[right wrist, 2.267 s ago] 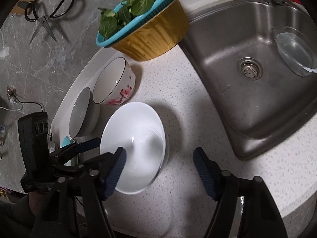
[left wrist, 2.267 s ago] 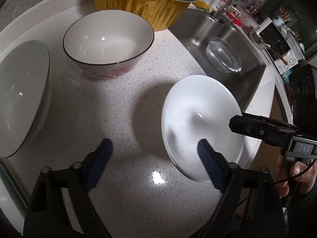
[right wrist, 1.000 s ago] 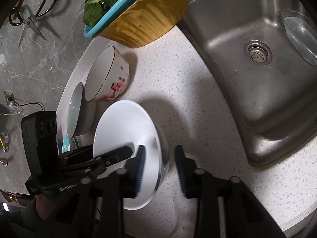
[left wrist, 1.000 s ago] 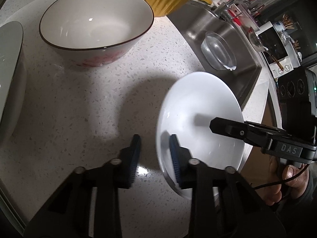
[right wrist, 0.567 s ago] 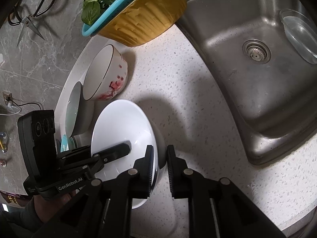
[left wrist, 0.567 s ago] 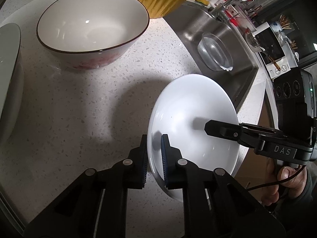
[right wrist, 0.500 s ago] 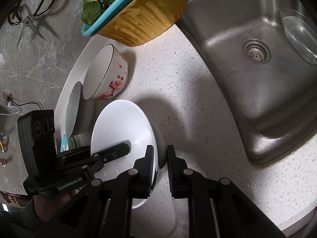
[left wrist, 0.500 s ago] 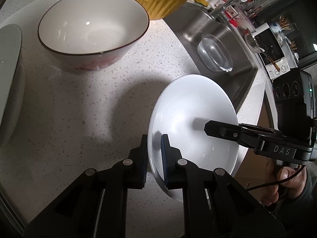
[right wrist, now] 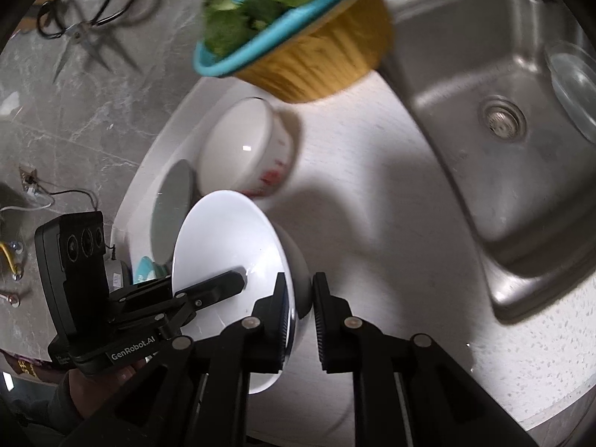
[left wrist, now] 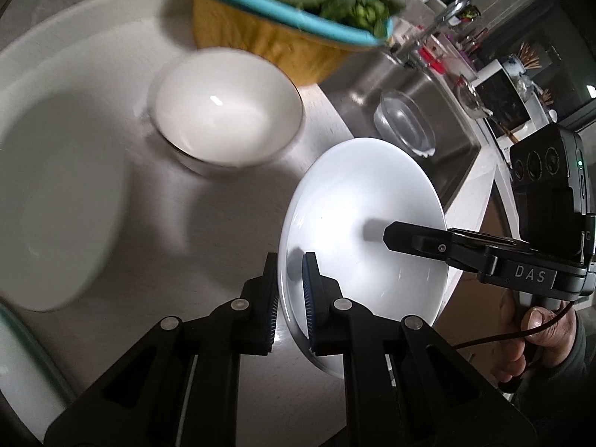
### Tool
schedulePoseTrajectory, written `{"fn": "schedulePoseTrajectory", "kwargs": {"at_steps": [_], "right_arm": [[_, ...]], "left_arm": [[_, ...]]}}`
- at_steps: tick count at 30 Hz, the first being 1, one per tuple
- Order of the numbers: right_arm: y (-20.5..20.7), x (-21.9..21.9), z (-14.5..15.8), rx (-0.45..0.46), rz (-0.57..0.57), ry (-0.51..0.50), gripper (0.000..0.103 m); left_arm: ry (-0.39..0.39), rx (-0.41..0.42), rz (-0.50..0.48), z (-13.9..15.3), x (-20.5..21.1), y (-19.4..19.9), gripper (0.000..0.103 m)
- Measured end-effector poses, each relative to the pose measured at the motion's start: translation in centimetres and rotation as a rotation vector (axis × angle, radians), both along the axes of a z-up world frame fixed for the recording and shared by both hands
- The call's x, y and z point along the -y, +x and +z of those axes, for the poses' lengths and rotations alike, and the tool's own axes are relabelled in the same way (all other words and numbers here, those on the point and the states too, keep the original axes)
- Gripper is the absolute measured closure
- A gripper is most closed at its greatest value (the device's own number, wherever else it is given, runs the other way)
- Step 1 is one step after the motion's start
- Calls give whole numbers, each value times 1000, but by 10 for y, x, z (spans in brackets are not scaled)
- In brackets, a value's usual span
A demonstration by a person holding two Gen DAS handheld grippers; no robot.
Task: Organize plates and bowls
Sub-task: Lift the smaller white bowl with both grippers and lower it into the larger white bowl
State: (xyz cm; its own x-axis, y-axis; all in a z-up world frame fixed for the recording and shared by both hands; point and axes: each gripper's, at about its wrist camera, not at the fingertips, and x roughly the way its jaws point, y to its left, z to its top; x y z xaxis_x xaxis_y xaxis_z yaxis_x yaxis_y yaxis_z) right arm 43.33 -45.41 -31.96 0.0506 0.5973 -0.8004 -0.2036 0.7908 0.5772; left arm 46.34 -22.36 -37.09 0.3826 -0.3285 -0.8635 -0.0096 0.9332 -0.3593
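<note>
A plain white bowl [left wrist: 365, 201] [right wrist: 223, 238] hangs above the speckled counter, held by both grippers. My left gripper [left wrist: 290, 294] is shut on its near rim, and it also shows in the right wrist view [right wrist: 223, 283]. My right gripper [right wrist: 300, 298] is shut on the opposite rim, and it also shows in the left wrist view [left wrist: 395, 234]. A white bowl with red flowers [left wrist: 227, 111] [right wrist: 246, 149] stands further back. A grey-white bowl [left wrist: 56, 216] [right wrist: 171, 208] sits at the left.
A yellow basin with a teal colander of greens [left wrist: 283, 18] [right wrist: 305, 37] stands behind the bowls. A steel sink [right wrist: 503, 141] with a clear glass dish [left wrist: 404, 126] lies to the right. Scissors [right wrist: 89, 26] hang on the grey wall. The counter edge [right wrist: 540, 391] is near.
Both grippers closed on the white bowl's rim and lifted it off the counter. The views have risen and pulled back, and the background is now motion-blurred.
</note>
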Motion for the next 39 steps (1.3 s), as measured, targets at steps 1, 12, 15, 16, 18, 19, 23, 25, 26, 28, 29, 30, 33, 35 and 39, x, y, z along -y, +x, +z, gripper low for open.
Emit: {"fn": "schedulePoseTrajectory", "kwargs": {"at_steps": [1,12,15,16,18,19,23,25,26,28,29,30,33,35,39], "right_arm": [[1,-6,4,7,7,6,88],[7,-112,60,101,80,89,88],[9,-141,66,114,87,93,87],[11,-148,65,114,88,93,87],[14,-166,59,106,86,76,87],[16,-172,55,102,83,67,87],[18,-192,34,68,65,17,87],[18,-196,26,58,56,-1,87],[18,-198,22,55,51,-13,87],[19,-199,15,51,41,-32,87],[19,-199,12,48,35,-41,87],[20,-199,9,45,28,-52,87],[23,-202,1,39,19,-77,87],[25,-205,-6,28,15,-86,87],[25,-208,-14,19,25,-109,87]], "left_arm": [[6,9,6,8,-8,-2,93],[141,67,-11,97,-118,-5,93],[202,60,-46,105,-142,2,92],[211,51,-55,103,-150,5,92],[219,27,-71,94,-168,13,91],[229,17,-80,89,-173,15,90],[236,-7,-110,67,-186,21,90],[213,-24,-117,55,-193,23,90],[207,-31,-123,50,-196,24,89],[201,-43,-135,41,-197,26,89],[202,-47,-142,37,-198,27,88],[203,-48,-149,33,-199,28,88],[205,-58,-158,20,-199,37,88],[207,-63,-161,16,-198,41,88],[213,-83,-169,4,-195,44,87]]}}
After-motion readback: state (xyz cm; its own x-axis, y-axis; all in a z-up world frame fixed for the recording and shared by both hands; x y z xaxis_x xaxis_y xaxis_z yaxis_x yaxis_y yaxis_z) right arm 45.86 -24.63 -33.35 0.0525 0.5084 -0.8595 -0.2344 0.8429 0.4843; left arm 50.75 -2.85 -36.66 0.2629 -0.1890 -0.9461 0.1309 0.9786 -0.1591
